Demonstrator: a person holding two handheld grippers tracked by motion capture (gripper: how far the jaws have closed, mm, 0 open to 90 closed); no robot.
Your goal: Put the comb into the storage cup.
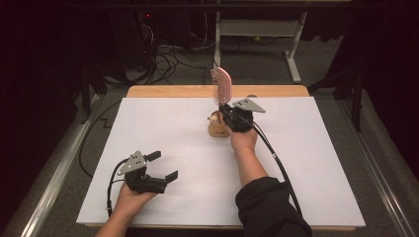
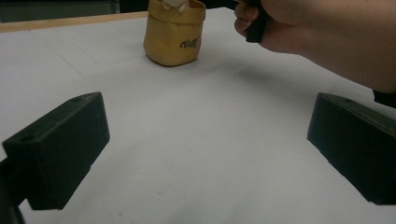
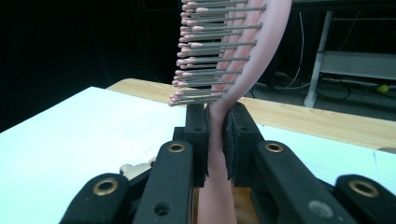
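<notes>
1. Here my right gripper (image 1: 228, 114) is clamped on the neck of the pink hairbrush (image 1: 222, 85), both pads pressed flat against the handle just under the bristles, as the right gripper view shows (image 3: 215, 140).
2. I hold the brush upright, head up and handle end down, directly above the tan pouch (image 1: 216, 127). By my reading that is so the handle can go straight down into the pouch's open mouth.
3. The grip sits high on the handle, which leaves its lower length free below the jaws to enter the pouch first.
4. Something pale already pokes out of the pouch mouth (image 2: 173, 3), so the opening is partly taken; I judge the handle should aim beside it.
5. My left gripper (image 1: 160, 167) rests on the white sheet (image 1: 316, 163) well to the near left of the pouch, jaws wide apart with nothing between them, out of the way yet free to steady the pouch.
6. Around the pouch the sheet is bare on every side. The wooden table edge (image 1: 168, 91) lies just beyond the pouch, so there is less margin that way than toward me.
7. The pouch looks soft and light; a slanted push could tip it.
</notes>
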